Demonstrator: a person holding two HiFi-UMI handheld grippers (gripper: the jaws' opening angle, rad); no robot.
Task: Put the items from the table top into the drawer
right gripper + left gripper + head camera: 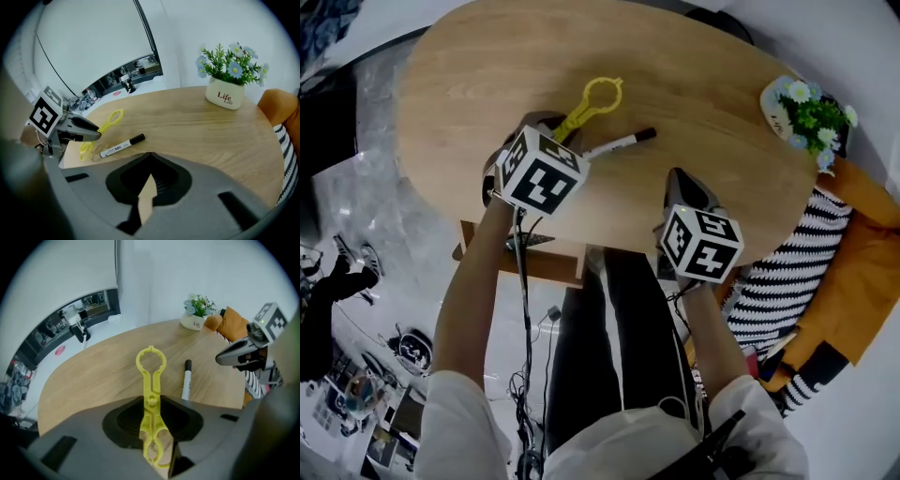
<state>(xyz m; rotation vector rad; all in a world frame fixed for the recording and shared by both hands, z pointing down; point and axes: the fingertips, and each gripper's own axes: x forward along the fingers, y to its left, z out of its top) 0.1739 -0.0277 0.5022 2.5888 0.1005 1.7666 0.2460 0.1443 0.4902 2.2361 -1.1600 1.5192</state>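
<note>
Oval wooden worktop [487,75], marker [186,380] lying loose | left claw [152,401] clamped on yellow opener [151,366] at near edge | right claw [149,187] together, empty | risk: thin plastic may pivot or slip out before reaching drawer.

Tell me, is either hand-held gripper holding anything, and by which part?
The left hand-held gripper grips the yellow tool by its handle half, near the pivot, ring end pointing away. The right hand-held gripper holds nothing.

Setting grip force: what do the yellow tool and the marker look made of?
The yellow tool looks like moulded plastic: uniform bright colour, thin, slightly glossy. The marker is probably plastic too: smooth white barrel, black cap.
</note>
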